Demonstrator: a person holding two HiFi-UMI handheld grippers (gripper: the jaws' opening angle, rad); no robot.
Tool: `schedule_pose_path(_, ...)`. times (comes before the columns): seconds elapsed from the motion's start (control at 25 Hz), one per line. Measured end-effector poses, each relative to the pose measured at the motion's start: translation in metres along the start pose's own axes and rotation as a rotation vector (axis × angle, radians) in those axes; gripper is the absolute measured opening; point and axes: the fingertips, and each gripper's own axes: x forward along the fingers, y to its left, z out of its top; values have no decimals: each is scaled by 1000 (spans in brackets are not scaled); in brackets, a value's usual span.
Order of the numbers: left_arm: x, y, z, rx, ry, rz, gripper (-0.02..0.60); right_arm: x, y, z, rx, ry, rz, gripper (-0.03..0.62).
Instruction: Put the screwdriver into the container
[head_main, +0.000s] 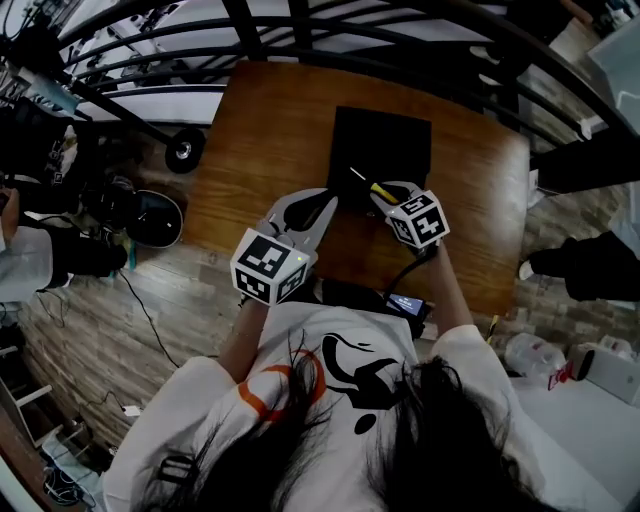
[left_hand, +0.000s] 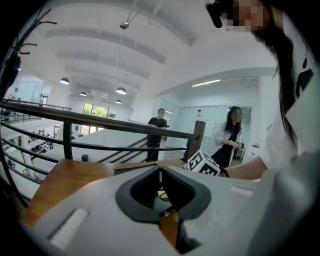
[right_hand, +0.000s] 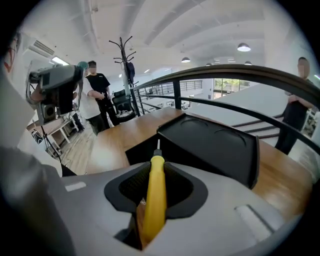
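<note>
Holding: the right gripper (right_hand: 156, 170) is clamped on the screwdriver (right_hand: 154, 200), its jaws pinching the yellow handle while the thin metal shaft pokes out in front.
Screwdriver's place: up in the air in that grip, above the wooden counter (right_hand: 112, 145) and not yet inside the black container (right_hand: 215, 142).
Long axis: it runs straight along the jaws with the tip leading, aimed at the container's near left corner.
Which way to go: the container lies dead ahead and a touch to the right of the tip, close by and a little lower. From the head view the tip looks to be right at the container's near edge, though I can't tell whether it has crossed the rim.
Left gripper (left_hand: 160, 172): jaws together with nothing between them, hovering just beside the right one on the container's near side.
Nearer hand: the right, no contest, since it has the tool and is lined up.
Step, by my reading: the carry is nearly done and only the drop is left.
Next move calls for: a short push forward and right over the shallow middle, then dipping the tip and letting the jaws part.
Watch out: the handle is round and the container looks shallow, so a drop from height could send it rolling or bouncing out.
</note>
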Motion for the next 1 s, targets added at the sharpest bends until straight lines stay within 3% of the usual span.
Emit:
schedule_pose_path(0.4, -7, 5, -4, -4, 8, 24, 0, 40, -10, -2, -83, 96, 39, 106)
schedule_pose_path(1.0, -25, 25, -3, -3, 10, 70, 0, 75, -29, -14, -108, 205, 12, 107)
